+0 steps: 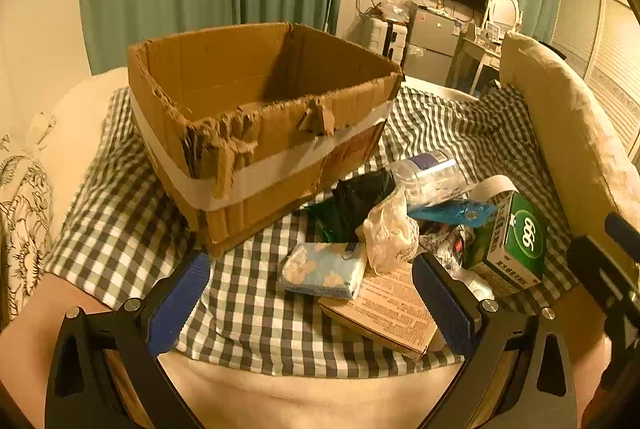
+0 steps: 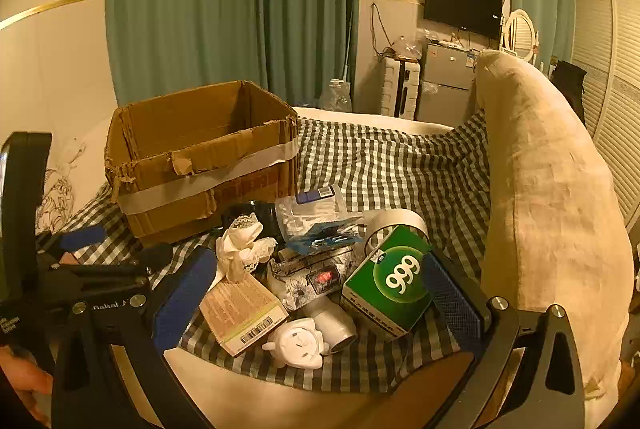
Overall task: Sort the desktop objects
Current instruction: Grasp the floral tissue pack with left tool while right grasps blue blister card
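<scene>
Nearest the lens, the left gripper (image 1: 312,303) and right gripper (image 2: 320,303) both hung spread wide and empty above the checkered cloth (image 1: 120,221), with the torn cardboard box (image 1: 256,117) left, clutter including a green box (image 2: 394,283) right.

Cardboard box (image 1: 256,117) standing open-topped, inside lying clear; clutter pile (image 2: 320,269) crowding its right; cushion (image 2: 552,213) walling the far right.
</scene>
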